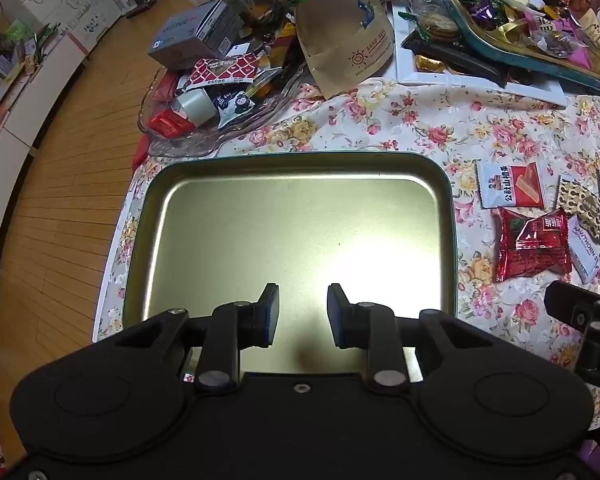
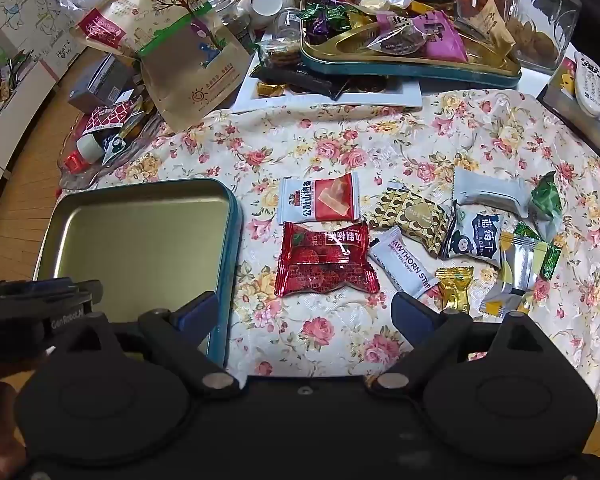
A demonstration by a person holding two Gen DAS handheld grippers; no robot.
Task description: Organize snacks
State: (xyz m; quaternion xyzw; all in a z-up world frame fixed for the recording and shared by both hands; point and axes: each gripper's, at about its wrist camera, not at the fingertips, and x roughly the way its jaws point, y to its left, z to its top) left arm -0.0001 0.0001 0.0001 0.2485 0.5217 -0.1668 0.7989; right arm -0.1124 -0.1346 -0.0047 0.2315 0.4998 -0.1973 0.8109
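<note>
My left gripper [image 1: 303, 312] hangs over the bare tin tray [image 1: 451, 200], which sits at the surface's near-left edge, floor just beyond; its jaws stand apart, holding nothing. My right gripper [image 2: 302, 312] has its jaws spread wide over open floral cloth [image 2: 340, 148], empty. The red snack packet [image 2: 324, 264] lies just ahead between them, the tray beside it. Only the right view shows the full snack cluster, including the blue-and-white packet [image 2: 474, 240].
</note>
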